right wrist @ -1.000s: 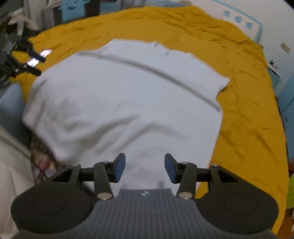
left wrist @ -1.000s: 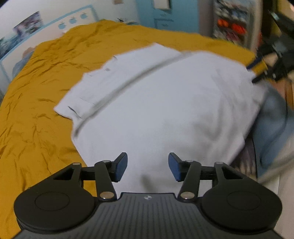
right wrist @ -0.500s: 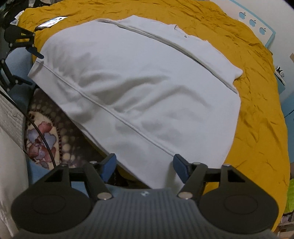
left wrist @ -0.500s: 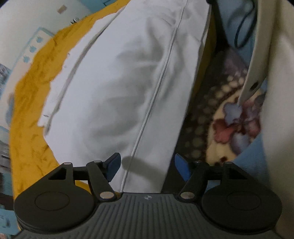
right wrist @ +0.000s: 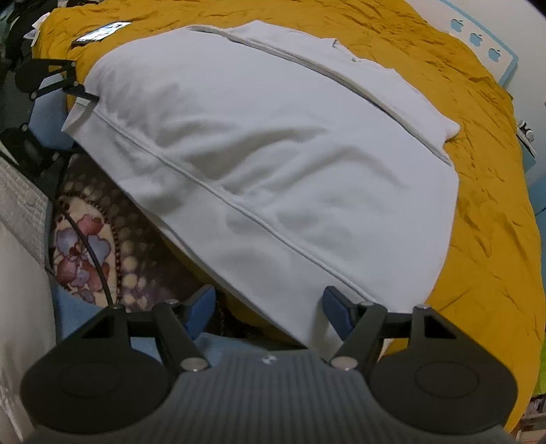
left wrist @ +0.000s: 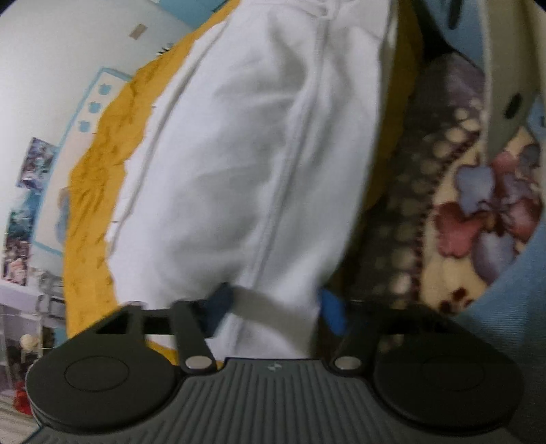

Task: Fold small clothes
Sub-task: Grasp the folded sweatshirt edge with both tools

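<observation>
Closing at this moment, the jaws of the left gripper [left wrist: 274, 307] stand about half apart with the near hem corner of the white garment [left wrist: 245, 164] between the blue pads; the frame is blurred there, so it cannot be told whether the pads press on the cloth. The right gripper [right wrist: 269, 307] has its jaws wide apart, straddling the other near corner of the white garment [right wrist: 273, 143]; the hem edge lies between the pads, and neither pad visibly touches it. No brand name, label or legible writing shows on the garment; the only marks in view are small apple-shaped cut-outs on a pale blue-edged panel [right wrist: 484, 51] by the wall. The garment lies spread flat on the mustard-yellow bedspread [right wrist: 484, 211], its long axis running away from both grippers toward the far side of the bed, with the stitched hem at the near edge overhanging the bedside. A folded-over strip of the garment lies along its far right side in the right wrist view. A phone [right wrist: 102, 32] rests on the bedspread beyond the garment's far left corner. A floral blanket [right wrist: 82, 252] shows below the bed edge.
</observation>
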Motion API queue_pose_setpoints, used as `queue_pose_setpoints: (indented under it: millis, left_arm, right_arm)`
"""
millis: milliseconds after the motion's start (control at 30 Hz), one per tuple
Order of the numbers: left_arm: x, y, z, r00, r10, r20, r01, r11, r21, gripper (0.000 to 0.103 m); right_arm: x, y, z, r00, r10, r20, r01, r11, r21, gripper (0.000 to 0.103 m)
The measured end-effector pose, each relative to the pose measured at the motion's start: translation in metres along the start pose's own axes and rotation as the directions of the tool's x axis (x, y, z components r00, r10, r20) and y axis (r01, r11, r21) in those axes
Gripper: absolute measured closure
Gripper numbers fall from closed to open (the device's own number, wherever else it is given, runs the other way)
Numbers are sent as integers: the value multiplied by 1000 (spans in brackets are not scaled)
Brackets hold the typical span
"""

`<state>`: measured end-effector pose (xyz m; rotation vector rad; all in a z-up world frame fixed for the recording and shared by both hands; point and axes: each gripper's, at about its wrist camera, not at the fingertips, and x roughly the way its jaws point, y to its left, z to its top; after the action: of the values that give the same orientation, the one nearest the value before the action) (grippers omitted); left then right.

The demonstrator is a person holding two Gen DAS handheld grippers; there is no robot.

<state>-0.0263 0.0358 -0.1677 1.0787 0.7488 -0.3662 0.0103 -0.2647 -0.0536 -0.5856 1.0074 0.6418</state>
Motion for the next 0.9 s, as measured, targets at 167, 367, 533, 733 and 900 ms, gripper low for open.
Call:
queue_pose_setpoints:
  millis: [167, 367, 533, 733, 900]
  left_arm:
    - [-14, 22, 5, 996, -89, 21, 90, 992, -85, 92]
    - [-54, 76, 14, 983, -144, 116, 170, 950, -263, 94]
    - [-77, 114, 23, 972, -141, 187, 203, 906, -372, 94]
    - [-88, 141, 26, 965, -129, 230, 219, 877, -427, 94]
    - [-88, 144, 24, 966, -135, 220, 220, 876, -430, 94]
  right_arm:
    - [2, 0, 1, 1000, -7, -18, 6, 998, -56, 37]
    - [5, 13, 0, 998, -40, -45, 27, 969, -244, 37]
    - [10, 29, -7, 992, -119, -49, 91, 918, -385, 37]
    - [15, 33, -18, 973, -228, -30, 185, 855, -484, 48]
    - [6, 16, -20, 959, -281, -30, 235, 852, -468, 83]
